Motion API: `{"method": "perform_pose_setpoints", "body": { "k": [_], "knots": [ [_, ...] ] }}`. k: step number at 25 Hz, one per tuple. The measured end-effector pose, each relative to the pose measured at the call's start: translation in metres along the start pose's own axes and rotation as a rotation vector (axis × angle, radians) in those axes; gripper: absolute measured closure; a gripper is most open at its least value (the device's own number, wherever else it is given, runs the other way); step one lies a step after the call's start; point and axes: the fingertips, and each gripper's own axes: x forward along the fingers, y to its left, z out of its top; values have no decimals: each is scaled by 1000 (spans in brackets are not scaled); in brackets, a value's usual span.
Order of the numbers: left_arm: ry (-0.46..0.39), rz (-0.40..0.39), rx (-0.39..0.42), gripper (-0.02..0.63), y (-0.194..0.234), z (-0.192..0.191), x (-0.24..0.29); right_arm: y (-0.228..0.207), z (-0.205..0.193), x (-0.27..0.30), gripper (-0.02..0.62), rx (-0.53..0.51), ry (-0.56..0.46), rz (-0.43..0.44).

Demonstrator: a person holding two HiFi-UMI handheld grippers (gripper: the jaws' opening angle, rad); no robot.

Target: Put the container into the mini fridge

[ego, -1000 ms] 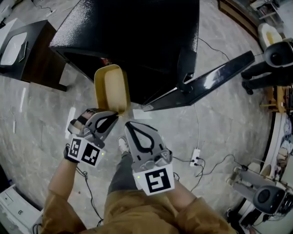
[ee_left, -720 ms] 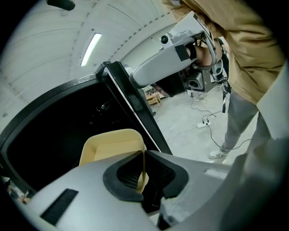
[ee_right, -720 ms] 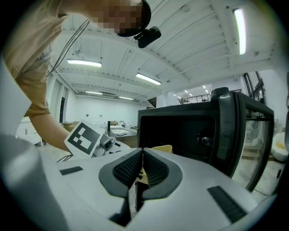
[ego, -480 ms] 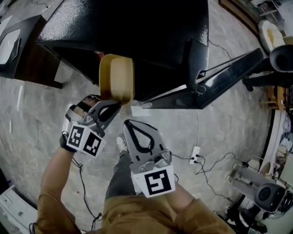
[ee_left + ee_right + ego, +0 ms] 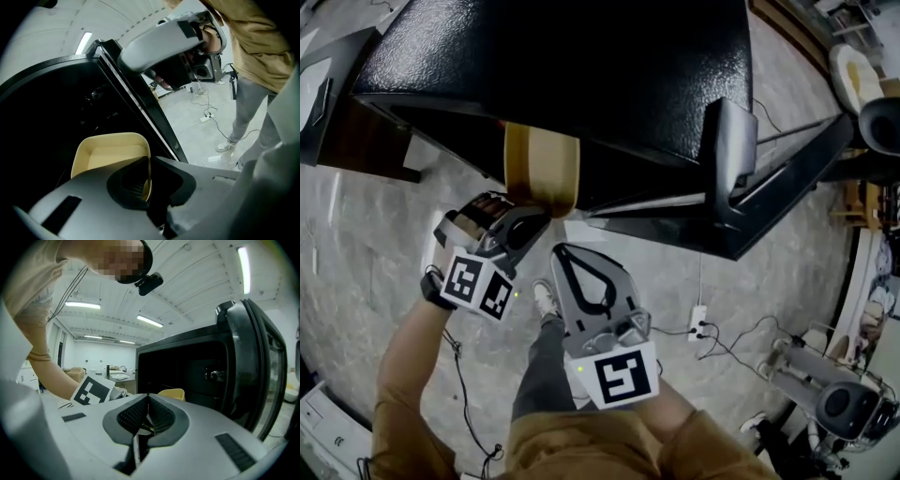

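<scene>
**benchrat:** what does the left side look like, and where's the box?

**me:** From the head view, my left gripper (image 5: 534, 217) is clamped on the near wall of the yellow container (image 5: 542, 169). The left gripper view shows it best, with one jaw inside the rim and one outside. The container is tipped on edge right at the mouth of the mini fridge (image 5: 581, 66), and its far end is tucked under the front edge of the fridge top. Left of it the opening is just dark. I can't tell how much slack there is to the side wall.

**benchrat:** and on the right?

**me:** The right gripper (image 5: 567, 255) is just beside the left one, lower in the picture, jaws pressed together on nothing. It's clear of the container. The door (image 5: 769, 197) is swung wide open to the right, its edge well apart from both grippers, so that side is roomy. On the floor between there's a power strip (image 5: 700, 323) with cables.
</scene>
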Motion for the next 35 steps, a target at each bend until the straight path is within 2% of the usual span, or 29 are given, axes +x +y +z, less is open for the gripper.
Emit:
{"method": "perform_pose_setpoints", "body": {
  "k": [6, 16, 35],
  "knots": [
    [7, -39, -18, 588, -11, -13, 8, -2, -6, 10, 594, 4, 11, 3],
    [88, -69, -21, 588, 19, -43, 39, -6, -16, 22, 594, 50, 8, -17],
    [130, -72, -8, 588, 42, -75, 73, -10, -32, 38, 594, 113, 13, -44]
  ]
}}
